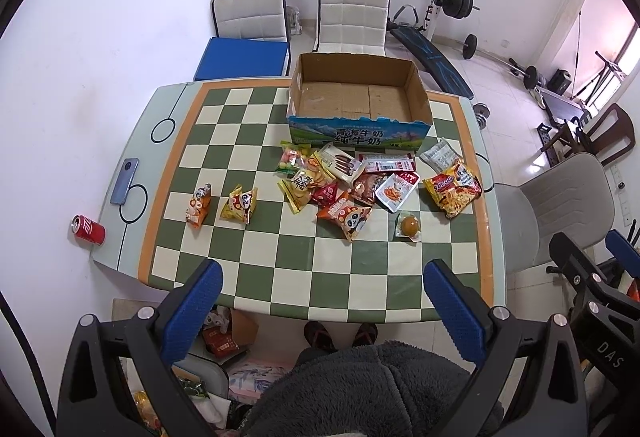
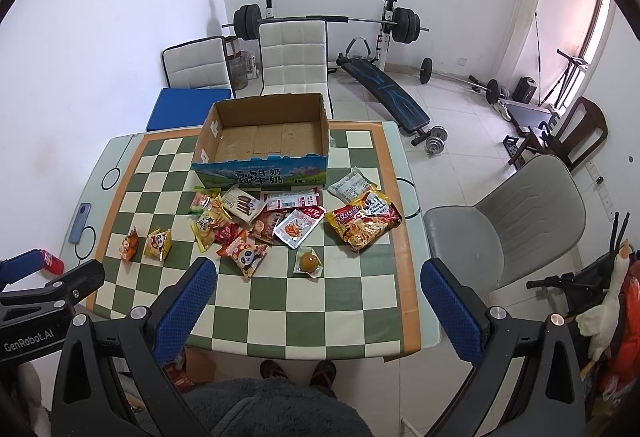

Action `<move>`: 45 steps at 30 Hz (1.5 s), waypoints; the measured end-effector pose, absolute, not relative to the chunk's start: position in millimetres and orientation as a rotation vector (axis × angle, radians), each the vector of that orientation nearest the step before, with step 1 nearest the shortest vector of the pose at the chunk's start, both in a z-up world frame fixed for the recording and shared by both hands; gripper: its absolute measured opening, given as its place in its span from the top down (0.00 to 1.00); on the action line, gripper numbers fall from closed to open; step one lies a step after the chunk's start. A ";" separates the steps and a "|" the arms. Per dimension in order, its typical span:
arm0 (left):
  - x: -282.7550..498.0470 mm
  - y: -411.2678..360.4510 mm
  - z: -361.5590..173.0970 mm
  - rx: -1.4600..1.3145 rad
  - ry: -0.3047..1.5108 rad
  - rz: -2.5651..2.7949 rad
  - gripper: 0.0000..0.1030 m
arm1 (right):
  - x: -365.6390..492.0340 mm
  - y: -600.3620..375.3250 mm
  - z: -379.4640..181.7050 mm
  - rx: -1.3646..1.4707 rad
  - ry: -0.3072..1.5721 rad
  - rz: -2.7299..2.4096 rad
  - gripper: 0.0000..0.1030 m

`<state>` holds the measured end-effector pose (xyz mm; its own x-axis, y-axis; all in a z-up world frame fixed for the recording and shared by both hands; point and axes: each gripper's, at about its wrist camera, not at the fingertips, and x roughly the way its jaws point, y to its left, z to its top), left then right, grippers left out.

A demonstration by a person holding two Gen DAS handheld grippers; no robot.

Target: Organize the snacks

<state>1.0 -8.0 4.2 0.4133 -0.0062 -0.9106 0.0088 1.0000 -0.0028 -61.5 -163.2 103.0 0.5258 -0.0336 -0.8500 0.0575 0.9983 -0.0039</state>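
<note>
A: How are your two claws set?

B: I hold my left gripper (image 1: 322, 313) high over the near edge of the checkered table (image 1: 280, 277), tilted down toward the board. Its blue fingers (image 1: 192, 311) stand wide apart with nothing between them. My right gripper (image 2: 318, 311) hangs the same way just beside it, jaws spread wide, also carrying nothing. In the left view its black frame shows at about four o'clock; in the right view the left one shows at nine o'clock.

A: And the snacks?

B: The pile of snack packets (image 1: 340, 181) lies mid-table, at twelve o'clock from both claws, well clear of the fingertips. An instant noodle pack (image 1: 452, 189) sits at the pile's three o'clock, a round wrapped snack (image 1: 410, 225) at its five o'clock. Two small panda packets (image 1: 222, 203) lie apart at nine o'clock.

A: The box?

B: The open cardboard box (image 1: 360, 125) stands just beyond the pile, its floor bare. A phone (image 1: 125, 181) and a red can (image 1: 88, 229) rest at the table's left edge.
</note>
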 end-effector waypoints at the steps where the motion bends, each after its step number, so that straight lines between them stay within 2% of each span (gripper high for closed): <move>1: 1.8 -11.1 4.8 0.003 1.145 -0.010 0.00 | -61.4 -162.9 102.8 0.025 1.015 -0.055 0.00; 45: 1.0 -7.3 -0.9 -0.007 1.124 -0.014 0.00 | -57.0 -151.1 106.1 0.047 1.030 -0.030 0.00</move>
